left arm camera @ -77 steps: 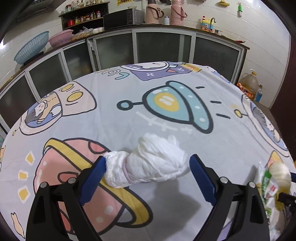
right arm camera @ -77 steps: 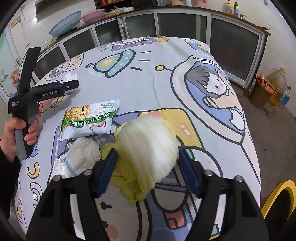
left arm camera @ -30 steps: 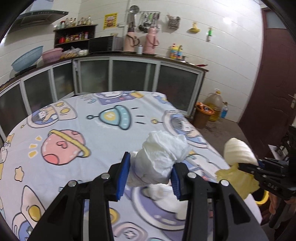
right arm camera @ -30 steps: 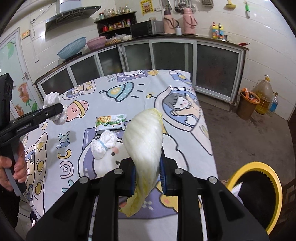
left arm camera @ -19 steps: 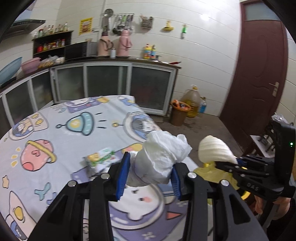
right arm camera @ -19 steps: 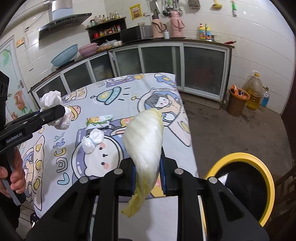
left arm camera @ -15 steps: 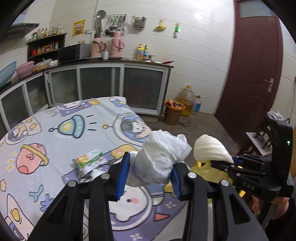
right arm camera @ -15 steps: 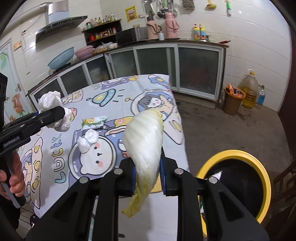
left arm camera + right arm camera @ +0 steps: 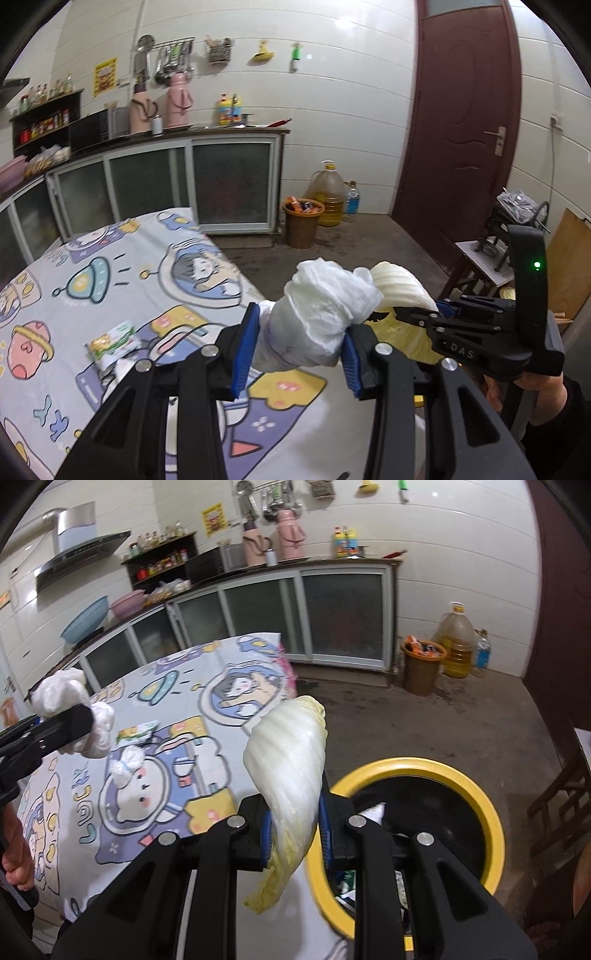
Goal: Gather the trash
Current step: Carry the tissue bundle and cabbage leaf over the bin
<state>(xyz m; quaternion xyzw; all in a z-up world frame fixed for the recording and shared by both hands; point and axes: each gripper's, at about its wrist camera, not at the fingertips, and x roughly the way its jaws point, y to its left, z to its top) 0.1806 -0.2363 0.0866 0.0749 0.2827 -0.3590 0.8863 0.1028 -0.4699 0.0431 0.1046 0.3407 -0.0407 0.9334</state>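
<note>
Right wrist view is showing the right gripper (image 9: 294, 834) clenching a pale cabbage leaf (image 9: 290, 760) between its blue pads, the leaf's ribbed stalk sticking up past the fingertips and its limp yellow tip drooping below them. Pinching it low on the stalk is probably what is keeping the floppy part hanging free instead of folding over the jaws. Just beyond and to the right of those jaws the yellow-rimmed bin (image 9: 491, 830) is gaping on the floor, some scraps lying in its dark inside, so the leaf is being carried out past the table edge, seemingly for a drop into it.

Off to the left of the jaws, the left gripper (image 9: 64, 723) is gripping a crumpled white tissue wad (image 9: 61, 692). Seen from the left wrist, that gripper (image 9: 299, 350) is squeezing the wad (image 9: 325, 314) across its middle, both ends bulging out beyond the pads, a hold that is likely stopping the soft paper from slipping.

Behind and left of both pairs of jaws, on the cartoon tablecloth (image 9: 236, 664), a smaller tissue ball (image 9: 125, 762) and a green snack wrapper (image 9: 138, 731) are lying near each other, not yet collected. Further off, an orange waste basket (image 9: 423, 664) is standing beside an oil jug (image 9: 458, 642) near the cabinets
</note>
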